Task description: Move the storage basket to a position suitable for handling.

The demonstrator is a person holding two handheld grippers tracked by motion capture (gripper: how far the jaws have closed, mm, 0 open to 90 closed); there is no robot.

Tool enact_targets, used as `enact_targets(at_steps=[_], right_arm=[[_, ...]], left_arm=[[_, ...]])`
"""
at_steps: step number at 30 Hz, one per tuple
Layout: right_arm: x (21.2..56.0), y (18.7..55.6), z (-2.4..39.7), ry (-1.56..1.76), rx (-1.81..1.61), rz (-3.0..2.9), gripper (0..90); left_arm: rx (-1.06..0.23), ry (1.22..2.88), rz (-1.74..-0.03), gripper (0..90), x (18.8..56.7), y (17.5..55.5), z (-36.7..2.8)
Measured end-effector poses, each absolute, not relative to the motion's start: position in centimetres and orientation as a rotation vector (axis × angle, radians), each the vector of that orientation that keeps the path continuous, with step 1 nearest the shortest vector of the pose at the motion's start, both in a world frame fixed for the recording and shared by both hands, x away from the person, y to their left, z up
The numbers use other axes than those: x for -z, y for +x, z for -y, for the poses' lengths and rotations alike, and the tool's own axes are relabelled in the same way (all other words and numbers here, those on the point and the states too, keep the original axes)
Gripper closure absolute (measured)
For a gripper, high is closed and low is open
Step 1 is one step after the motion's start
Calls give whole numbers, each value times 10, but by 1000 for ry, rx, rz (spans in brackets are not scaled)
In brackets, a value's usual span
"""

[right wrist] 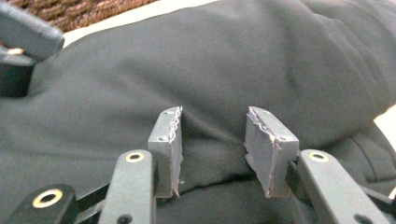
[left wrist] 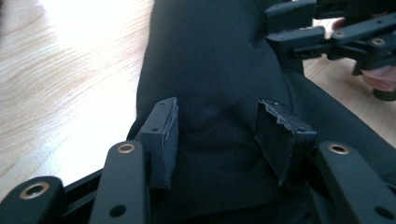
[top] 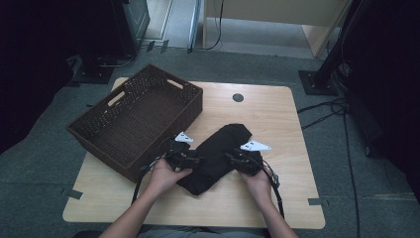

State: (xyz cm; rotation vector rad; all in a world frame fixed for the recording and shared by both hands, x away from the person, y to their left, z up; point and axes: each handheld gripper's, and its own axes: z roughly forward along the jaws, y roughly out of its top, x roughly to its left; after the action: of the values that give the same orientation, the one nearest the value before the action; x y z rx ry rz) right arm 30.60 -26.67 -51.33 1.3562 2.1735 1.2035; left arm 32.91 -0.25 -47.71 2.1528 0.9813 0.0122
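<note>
Two claws bite the folded black garment (top: 216, 154) just beside the wicker basket (top: 140, 120): I have the left claw (top: 191, 159) and right claw (top: 233, 157) each pinching cloth. Thin bunches may slip, unfolding it on the tabletop (top: 277, 129).

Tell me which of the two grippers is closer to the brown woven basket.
The left gripper. It sits at the garment's edge that faces the basket, beside its near corner, while the right gripper sits at the garment's far side.
</note>
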Motion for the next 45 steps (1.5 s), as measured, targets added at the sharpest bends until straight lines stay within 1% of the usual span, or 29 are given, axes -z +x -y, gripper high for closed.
enact_targets(at_steps=[3,9,13,21,24,29,32,34,41,45], right_arm=[[515,309,267,1369,-1231,-2153,563],[511,307,267,1370,-1231,-2162,563],[504,303,269,1395,-1265,-2169,567],[498,292,273,1392,-1276,-2197,562],[498,289,276,1397,-1275,-2198,593],[498,283,282,1408,-1267,-2215,677],[499,279,283,1409,-1253,-2231,751],[501,277,282,1408,-1241,-2252,772],[513,275,275,1403,-1191,-2282,784],[516,277,273,1410,-1197,-2281,777]], left_arm=[[-14,2152,-981,475,476,328,2],[11,2142,-962,407,471,332,3],[-28,2172,-939,381,467,337,7],[2,2168,-948,371,464,355,9],[5,2170,-943,368,463,361,10],[28,2158,-949,364,462,371,12],[36,2158,-946,360,462,376,16],[42,2167,-940,358,464,378,18],[90,2196,-950,339,475,385,22],[118,2210,-938,297,478,385,24]])
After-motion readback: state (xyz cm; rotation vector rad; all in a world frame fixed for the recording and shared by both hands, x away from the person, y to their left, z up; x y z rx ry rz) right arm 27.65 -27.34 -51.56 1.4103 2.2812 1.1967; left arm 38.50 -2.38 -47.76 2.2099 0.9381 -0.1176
